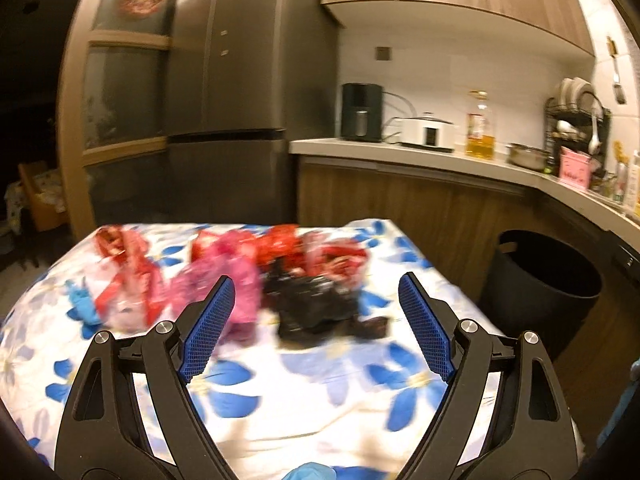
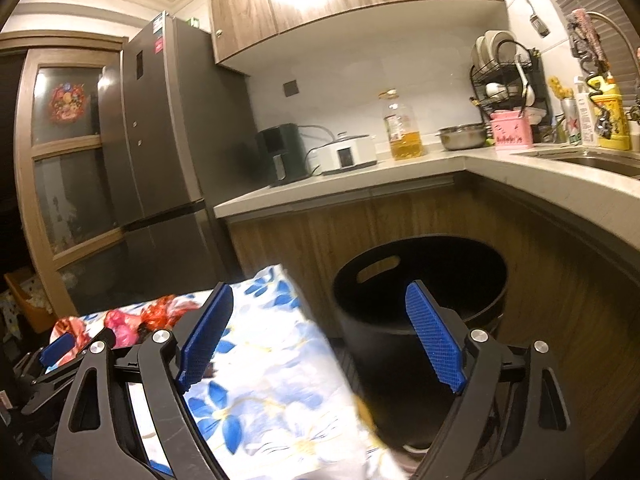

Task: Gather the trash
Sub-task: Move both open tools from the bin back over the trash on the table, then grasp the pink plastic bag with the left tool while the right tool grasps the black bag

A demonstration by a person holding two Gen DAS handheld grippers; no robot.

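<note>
Crumpled plastic bags lie in a row on a table with a blue-flowered cloth [image 1: 304,384]: red ones [image 1: 120,264], a pink one [image 1: 228,276], a black one [image 1: 312,304] and a red-and-clear one [image 1: 336,256]. My left gripper [image 1: 316,288] is open and empty, held above the cloth just short of the black bag. My right gripper [image 2: 320,300] is open and empty, over the table's right edge, facing a black round bin [image 2: 420,312] on the floor. The bin also shows in the left wrist view [image 1: 540,288]. The left gripper [image 2: 60,346] shows at the lower left of the right wrist view.
A kitchen counter [image 2: 360,188] runs behind and to the right, with an air fryer [image 2: 280,156], a white cooker [image 2: 348,152], an oil bottle [image 2: 402,128], a steel bowl [image 2: 460,136] and a dish rack [image 2: 508,76]. A grey fridge [image 1: 240,80] stands behind the table.
</note>
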